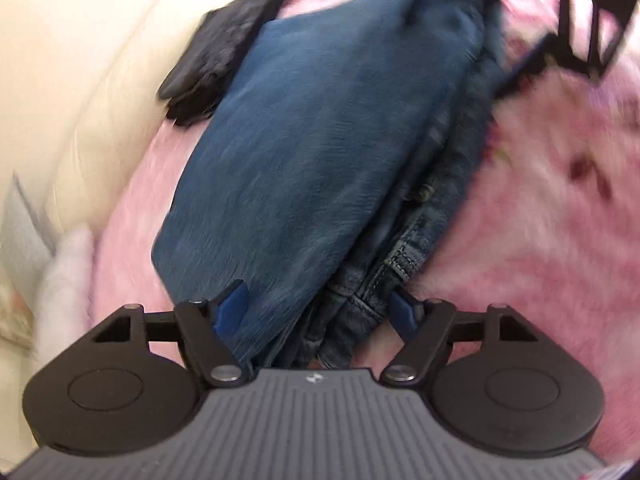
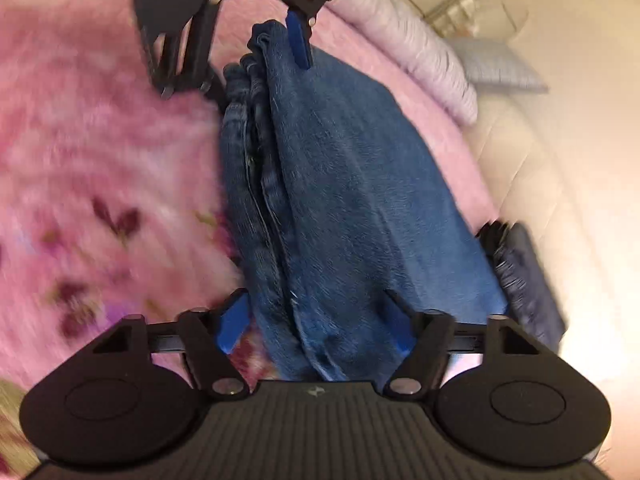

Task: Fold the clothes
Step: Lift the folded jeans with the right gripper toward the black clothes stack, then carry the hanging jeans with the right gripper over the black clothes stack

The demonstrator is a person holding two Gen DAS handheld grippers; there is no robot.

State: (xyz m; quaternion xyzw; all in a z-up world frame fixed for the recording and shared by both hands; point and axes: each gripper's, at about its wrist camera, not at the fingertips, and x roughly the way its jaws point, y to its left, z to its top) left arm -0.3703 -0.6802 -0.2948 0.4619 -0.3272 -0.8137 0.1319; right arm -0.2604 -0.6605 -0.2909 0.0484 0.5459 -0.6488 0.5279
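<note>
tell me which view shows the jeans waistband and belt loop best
The left wrist view: the folded jeans turn their stacked waistband edge toward it, with a belt loop and stitching fairly sharp beside the left hand-held gripper. The right wrist view shows only blurred layered edges of the jeans.

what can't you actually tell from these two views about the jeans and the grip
- Left wrist view: the left hand-held gripper straddles the folded jeans; the denim hides whether its pads pinch.
- Right wrist view: same for the right hand-held gripper.
- Dark garment: too blurred to identify.
- Pink blanket: print smeared by motion blur.
</note>
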